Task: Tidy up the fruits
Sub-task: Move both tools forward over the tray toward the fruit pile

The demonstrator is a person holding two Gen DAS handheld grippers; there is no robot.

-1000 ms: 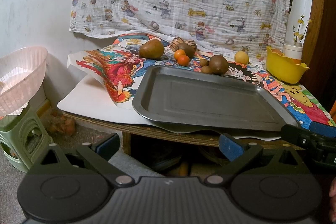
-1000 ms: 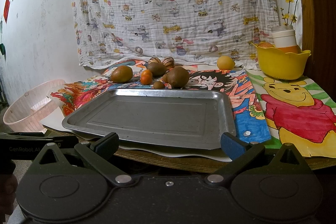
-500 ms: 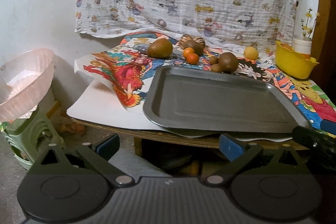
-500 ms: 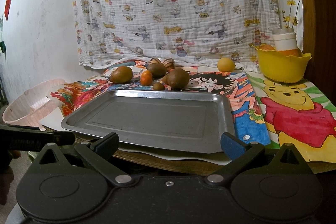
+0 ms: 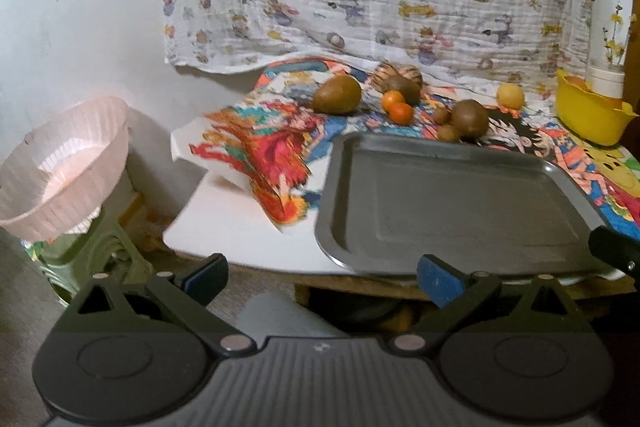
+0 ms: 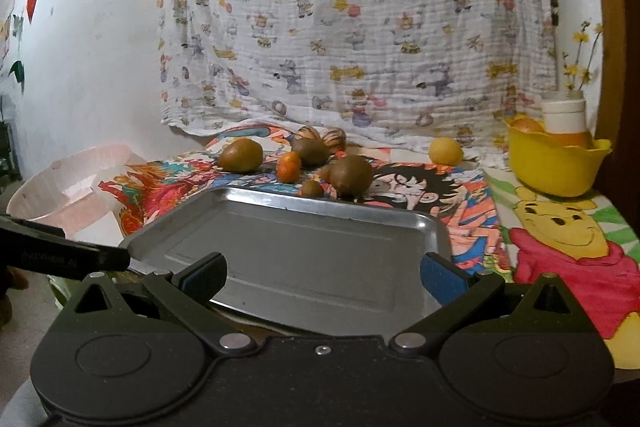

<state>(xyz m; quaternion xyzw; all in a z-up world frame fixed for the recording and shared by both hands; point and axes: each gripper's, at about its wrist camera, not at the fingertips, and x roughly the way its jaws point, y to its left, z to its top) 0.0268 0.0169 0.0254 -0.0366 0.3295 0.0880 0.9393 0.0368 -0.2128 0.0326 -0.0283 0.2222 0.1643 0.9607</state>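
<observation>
While both grippers, left [image 5: 320,269] and right [image 6: 322,267], hover with jaws wide and empty before the tray [image 6: 304,247], the fruits [image 6: 352,175] lie behind it on the worktop [image 5: 240,231].

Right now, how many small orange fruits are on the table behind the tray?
2. One orange fruit sits just in front of the brown fruit at the back; the second orange fruit touches it on the near side. From the right wrist they overlap, so another could be hidden.

Wooden table [image 5: 360,289] under cartoon-printed sheets [image 6: 472,203]; on these, metal tray [image 6: 280,251], scattered fruits [image 6: 352,175], yellow bowl [image 6: 556,163].
</observation>
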